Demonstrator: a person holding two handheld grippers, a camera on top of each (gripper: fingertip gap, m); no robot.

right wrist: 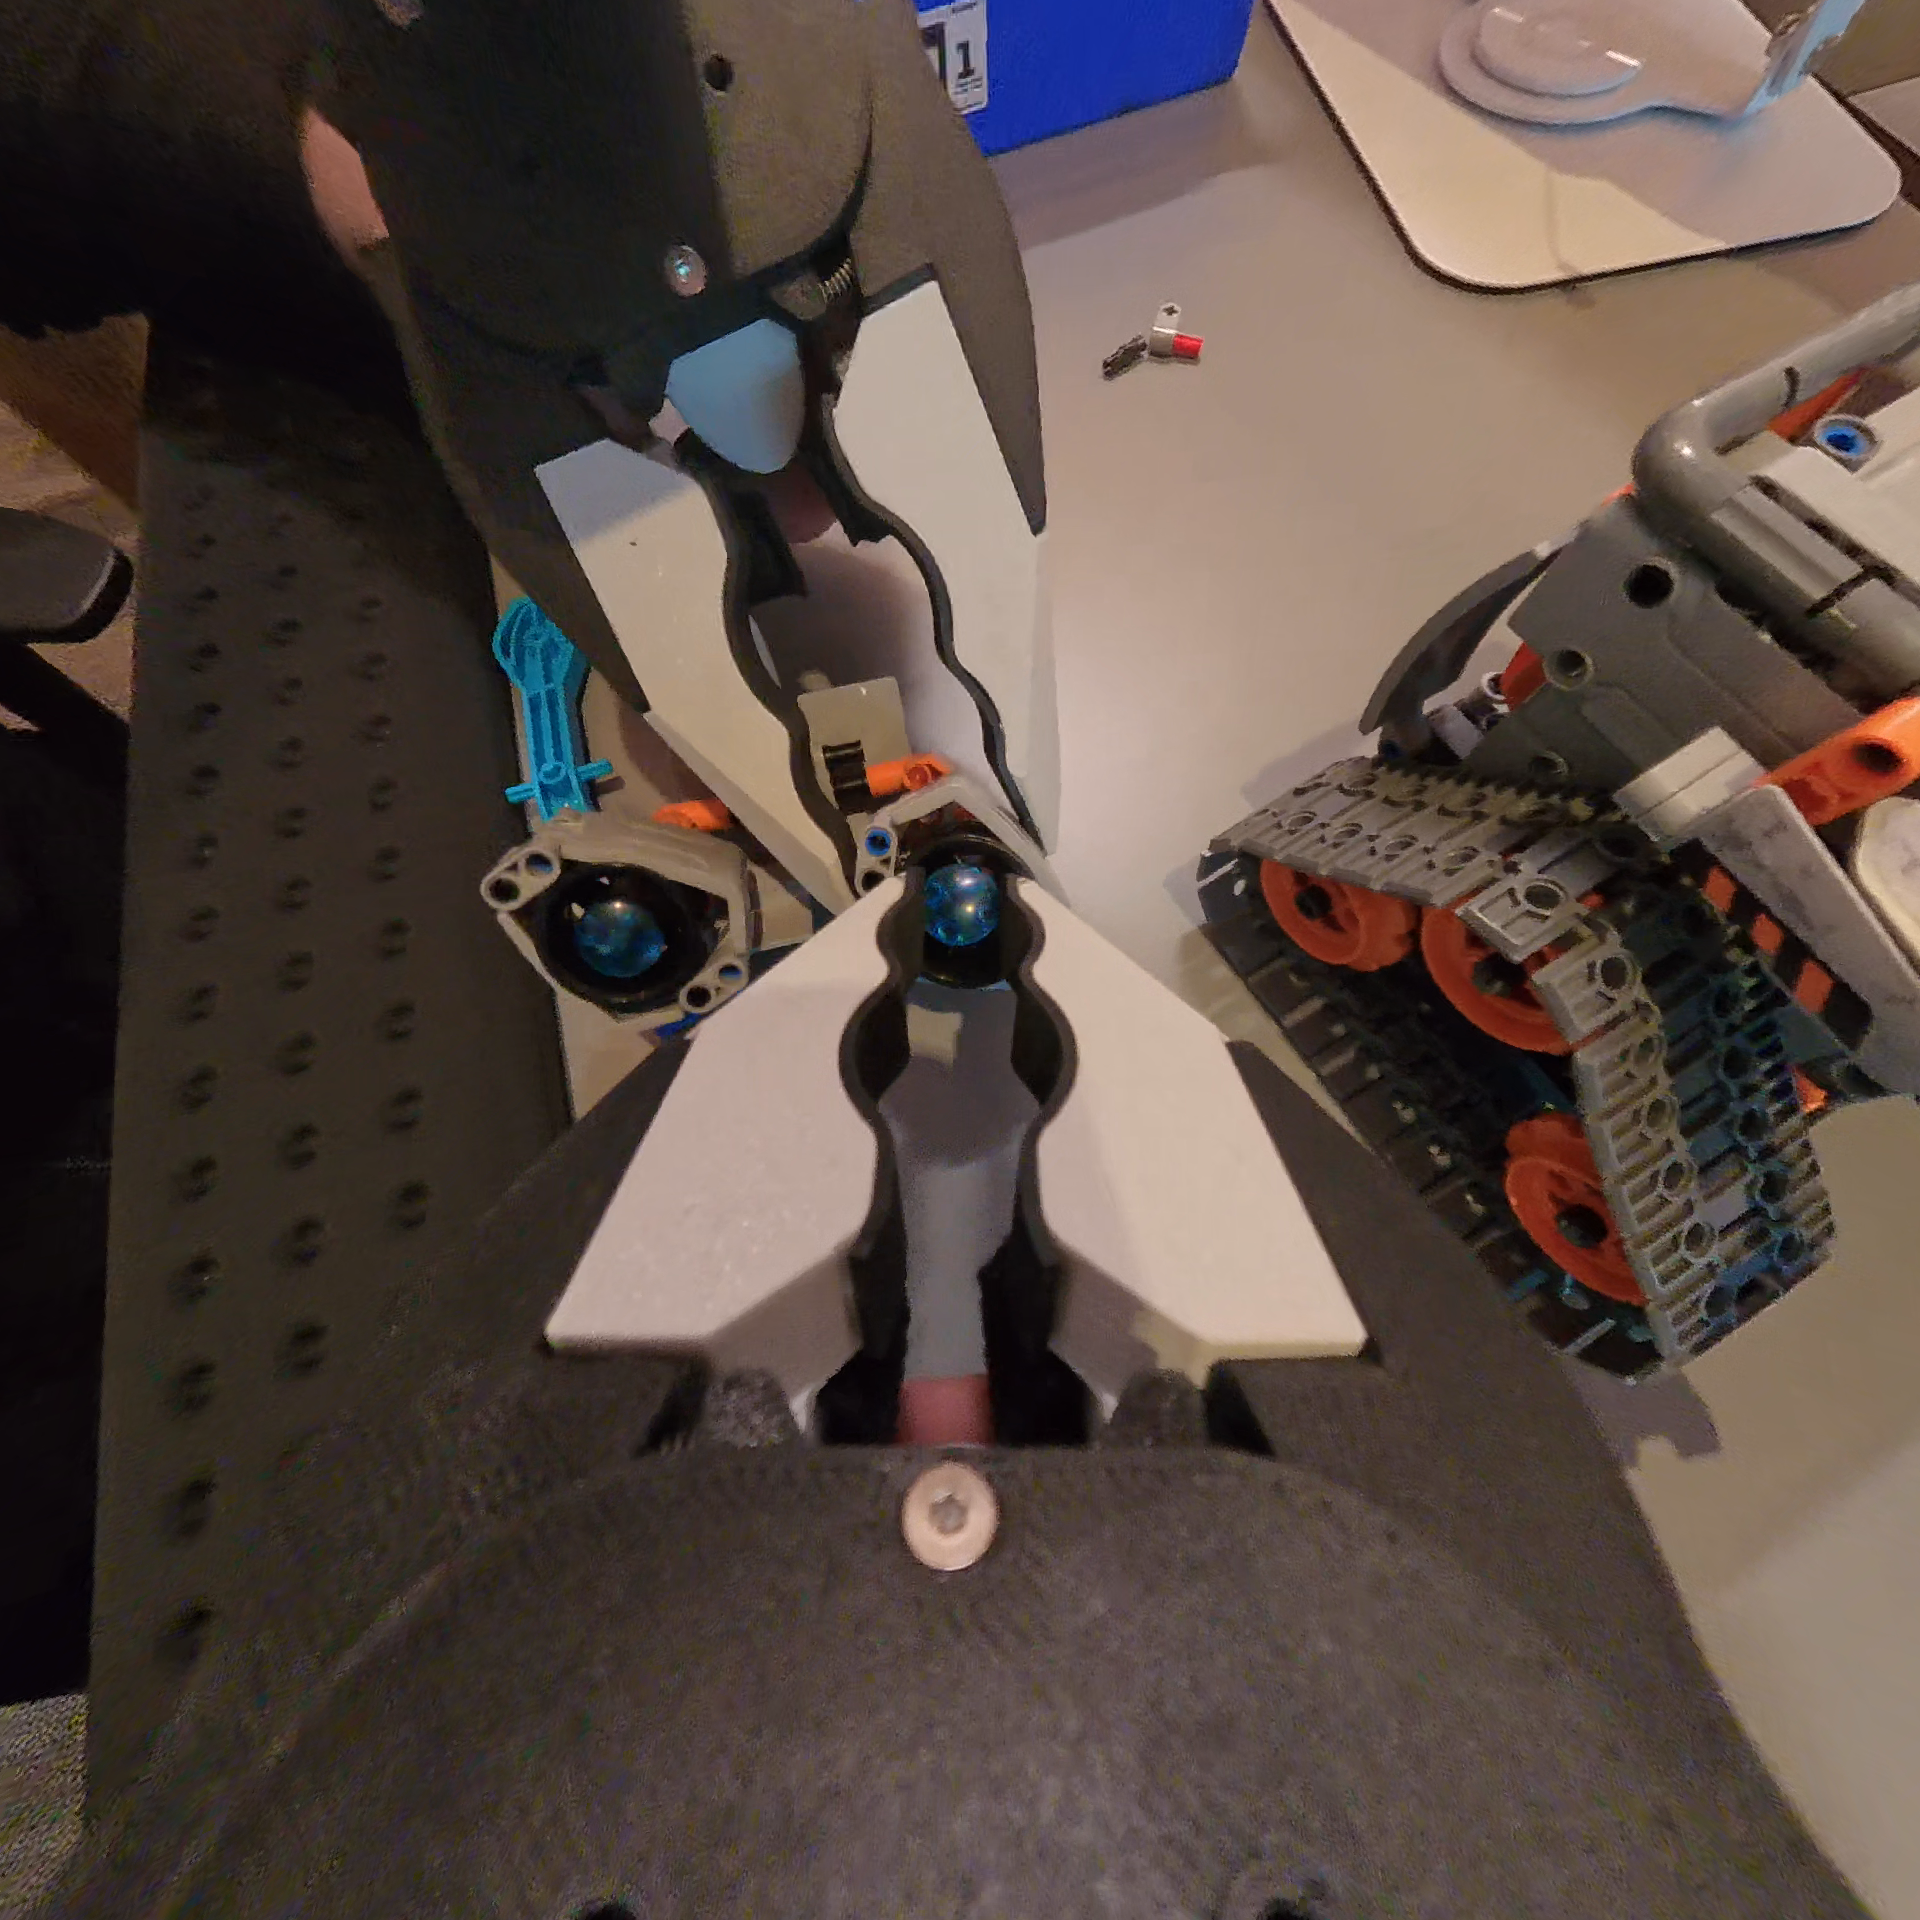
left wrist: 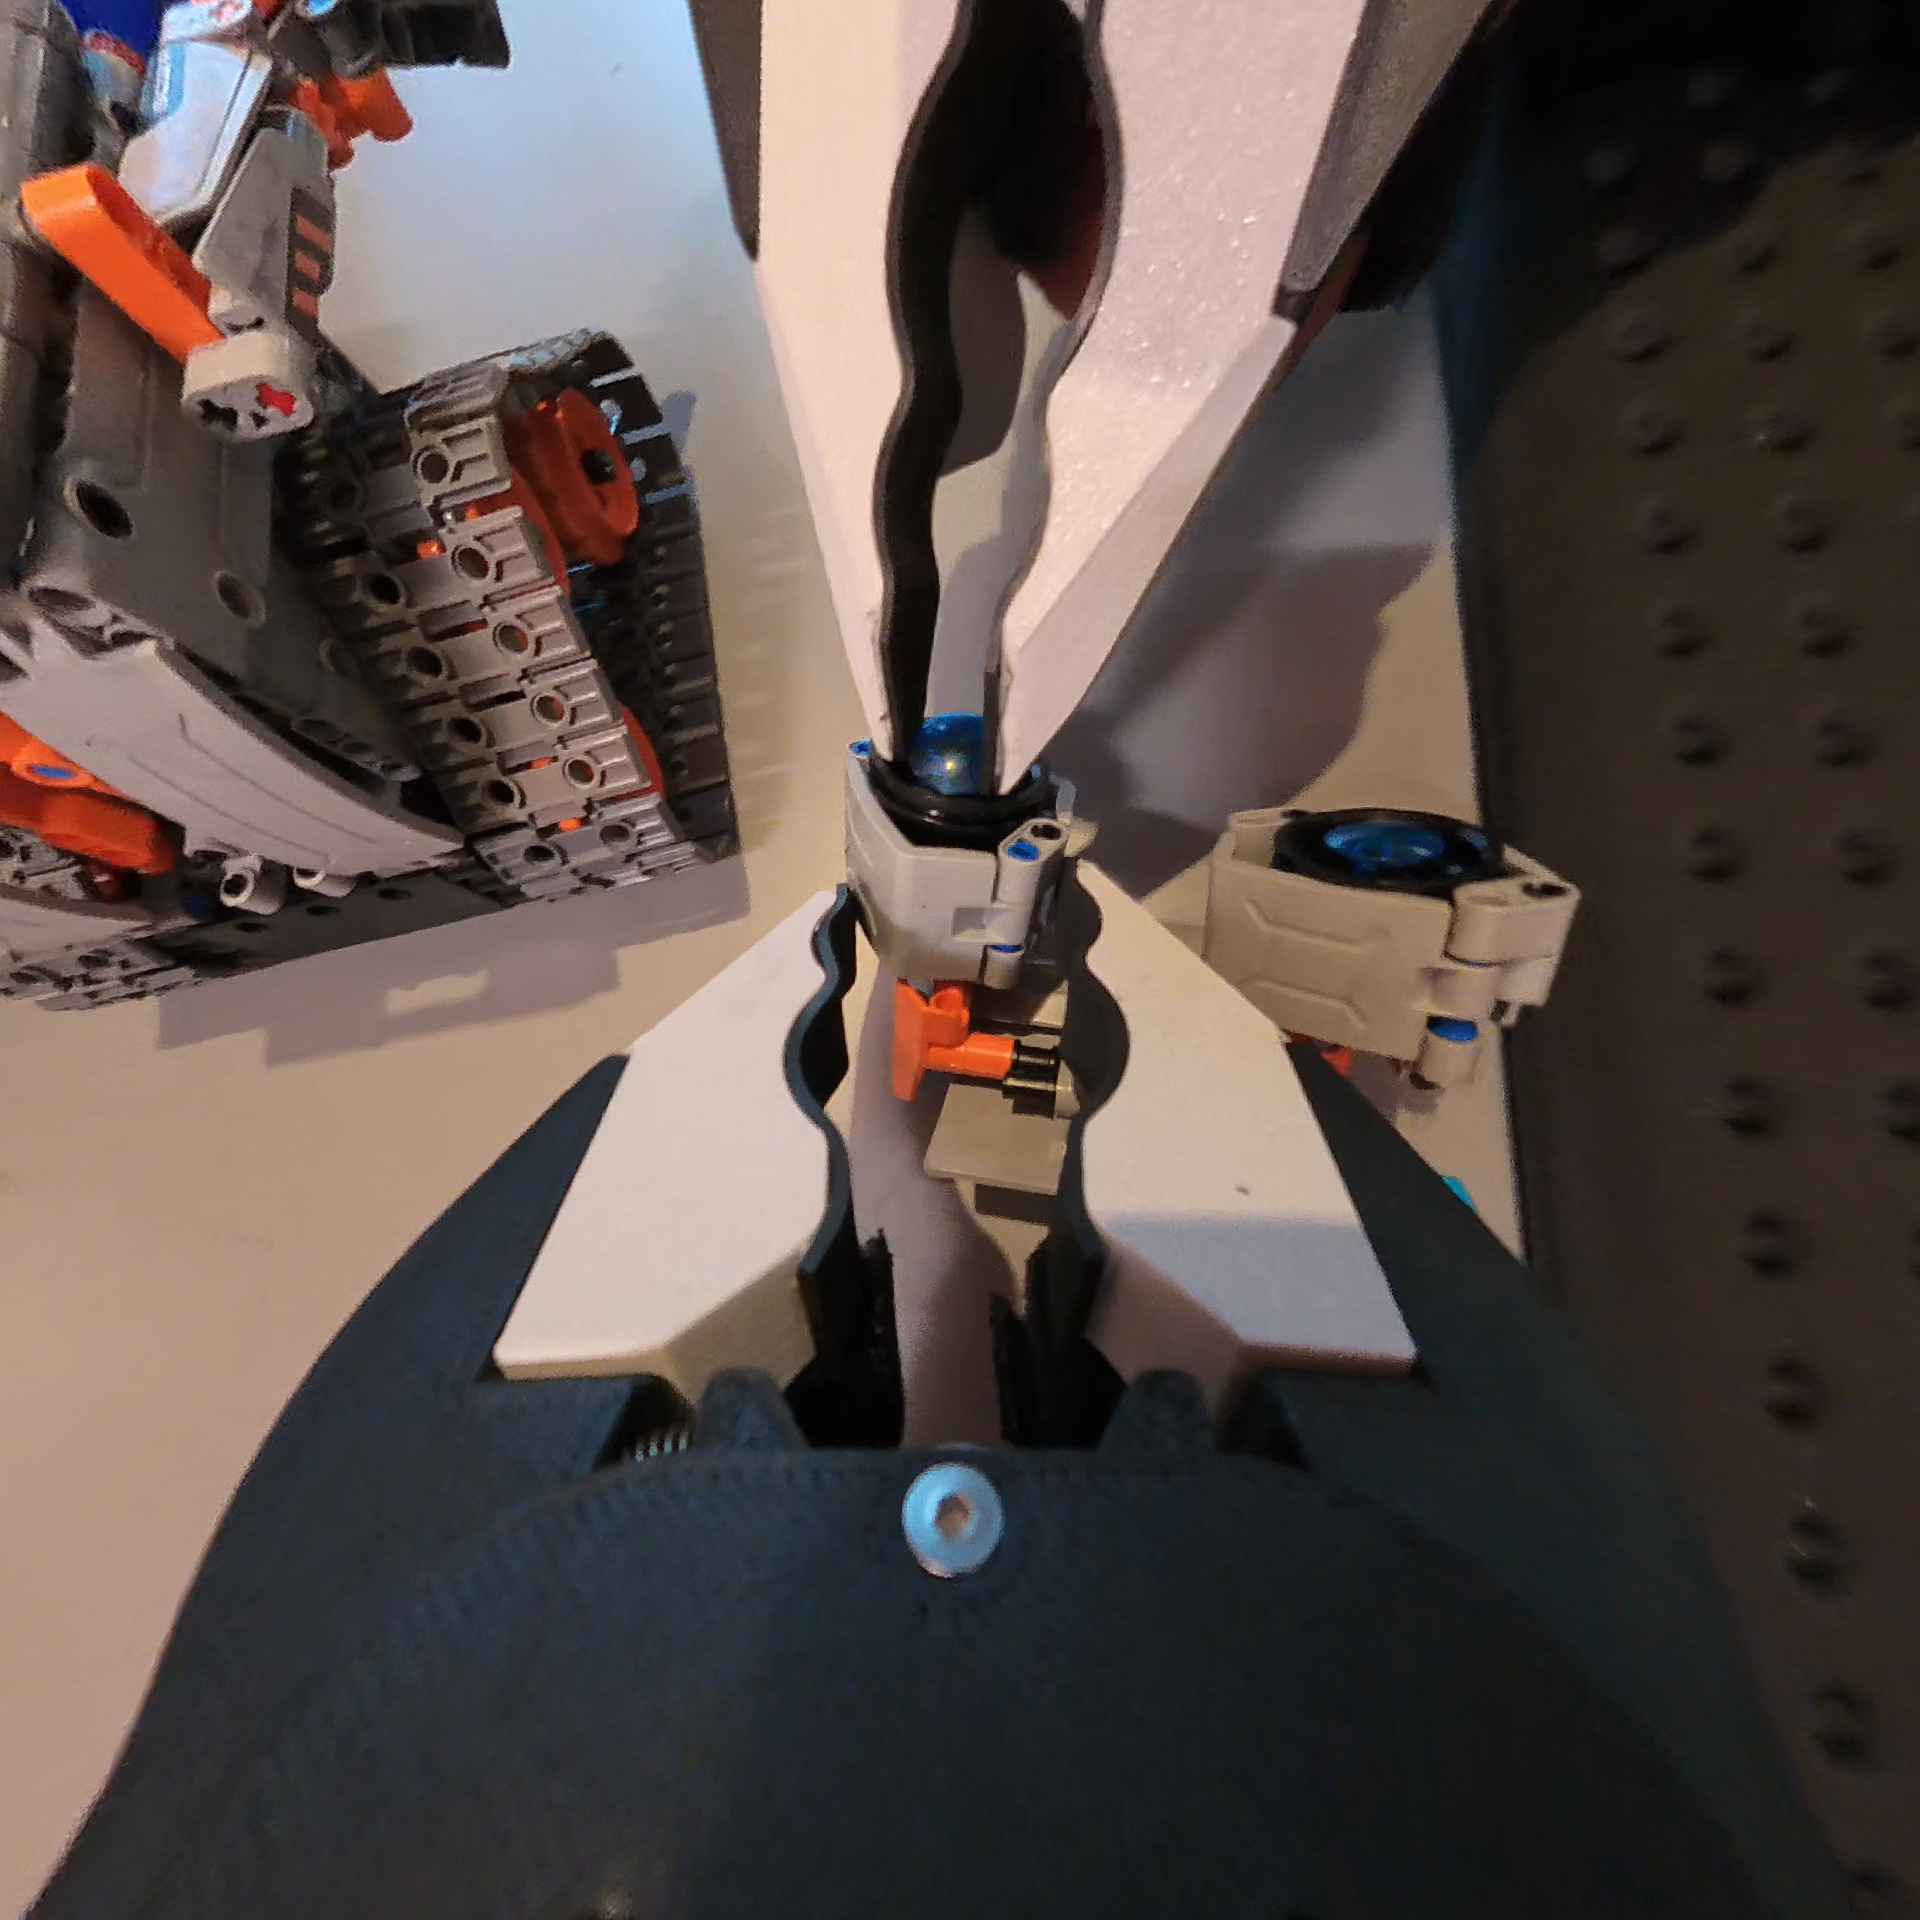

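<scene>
My left gripper (left wrist: 961,920) is shut on a small grey brick module (left wrist: 914,873) with an orange connector (left wrist: 935,1039) and a black socket. A blue translucent ball (left wrist: 940,753) sits in that socket. My right gripper (right wrist: 961,899) comes from the opposite side and its tips close on the ball (right wrist: 961,904). In the right wrist view the left gripper (right wrist: 935,831) reaches down from the top, holding the module (right wrist: 878,831). In the left wrist view the right gripper (left wrist: 943,727) comes from the top.
A second grey module with a blue ball (left wrist: 1340,925) (right wrist: 613,914) lies beside the held one on the pale table (right wrist: 1195,623). A tracked brick vehicle (left wrist: 499,623) (right wrist: 1558,987) stands close by. A teal piece (right wrist: 540,717), a small grey-red piece (right wrist: 1158,348), a blue box (right wrist: 1091,62) and a black perforated surface (right wrist: 291,935) are around. My two grippers' fingertips are within a few centimetres of each other.
</scene>
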